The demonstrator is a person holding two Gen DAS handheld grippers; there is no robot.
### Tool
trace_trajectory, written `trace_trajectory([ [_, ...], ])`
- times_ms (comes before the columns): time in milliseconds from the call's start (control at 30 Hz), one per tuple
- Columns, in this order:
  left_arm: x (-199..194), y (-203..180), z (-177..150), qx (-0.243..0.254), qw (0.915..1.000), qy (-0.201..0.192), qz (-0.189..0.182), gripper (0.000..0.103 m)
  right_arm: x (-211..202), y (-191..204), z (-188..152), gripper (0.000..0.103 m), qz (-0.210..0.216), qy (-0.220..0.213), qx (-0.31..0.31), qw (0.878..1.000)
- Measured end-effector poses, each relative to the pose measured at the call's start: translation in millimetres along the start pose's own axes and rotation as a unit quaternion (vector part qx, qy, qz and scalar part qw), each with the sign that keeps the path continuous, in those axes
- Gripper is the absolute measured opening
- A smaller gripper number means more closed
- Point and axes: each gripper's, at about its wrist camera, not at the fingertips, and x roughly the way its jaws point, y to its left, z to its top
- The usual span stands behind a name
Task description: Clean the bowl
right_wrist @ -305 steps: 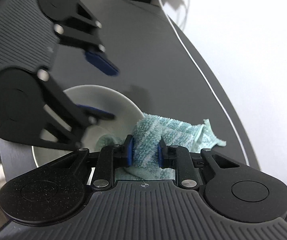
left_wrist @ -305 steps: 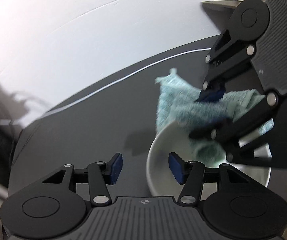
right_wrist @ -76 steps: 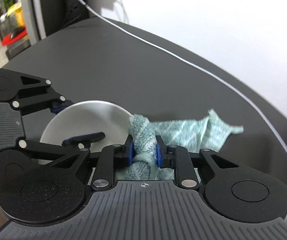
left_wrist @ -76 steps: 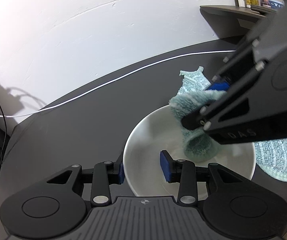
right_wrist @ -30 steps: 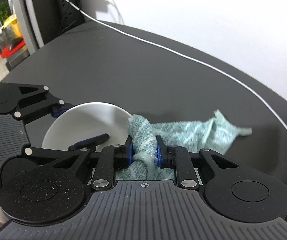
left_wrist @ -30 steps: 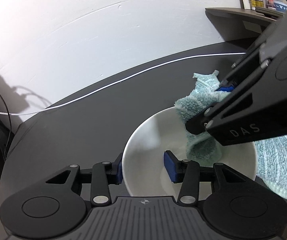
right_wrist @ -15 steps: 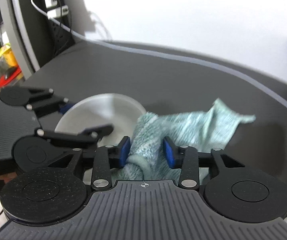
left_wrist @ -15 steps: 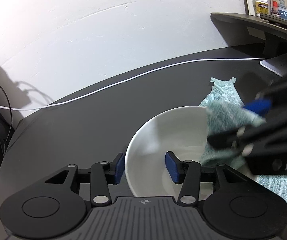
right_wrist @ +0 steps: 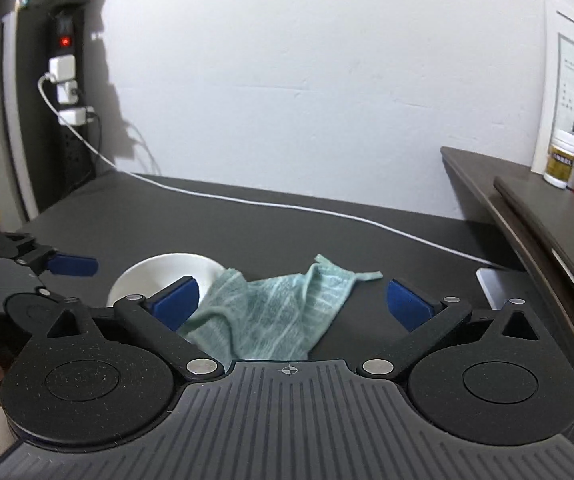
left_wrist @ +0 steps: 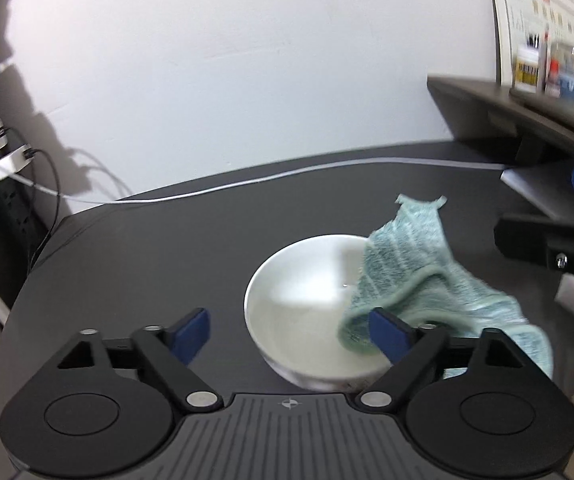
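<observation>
A white bowl (left_wrist: 303, 312) stands on the dark table (left_wrist: 147, 264). A teal cloth (left_wrist: 411, 276) lies loose, one end inside the bowl, the rest draped over its right rim onto the table. My left gripper (left_wrist: 290, 334) is open, its jaws spread wide in front of the bowl and holding nothing. In the right wrist view my right gripper (right_wrist: 291, 302) is also open, pulled back, with the cloth (right_wrist: 279, 308) lying between and beyond its pads, untouched. The bowl (right_wrist: 155, 272) shows to its left, beside one blue finger (right_wrist: 73, 266) of the left gripper.
A white cable (right_wrist: 287, 206) runs across the table's back to a power strip (right_wrist: 65, 76) on the left. A dark shelf (right_wrist: 527, 192) with small bottles (right_wrist: 563, 160) juts out at the right, with a flat grey object (left_wrist: 543, 192) under it.
Both grippers have opened and drawn back. The right one let go of the cloth, which now rests across the bowl's rim. The left one released the bowl's edge.
</observation>
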Motion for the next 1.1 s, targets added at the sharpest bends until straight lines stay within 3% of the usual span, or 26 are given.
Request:
trace_trajectory([
  [67, -7, -2, -6, -0.006, 1.0000, 0.004, 0.003, 0.101, -4, 0, -2, 0.103, -0.003, 0.006, 0.005, 1.000],
  [167, -14, -9, -12, -0.003, 0.9996, 0.012, 0.026, 0.102, -9, 1, -6, 0.103, -0.014, 0.014, -0.002, 1.000],
  [367, -27, -9, -15, -0.002, 0.9997, 0.021, 0.012, 0.102, -28, -2, -8, 0.103, -0.033, 0.028, 0.003, 0.999],
  [667, -33, -10, -18, -0.019, 0.9995, 0.025, -0.005, 0.102, -27, 4, -9, 0.103, 0.002, 0.038, -0.025, 0.999],
  [1100, -27, -13, -19, -0.022, 0.9990, 0.036, 0.011, 0.102, -23, 8, -16, 0.103, -0.006, 0.055, -0.019, 0.998],
])
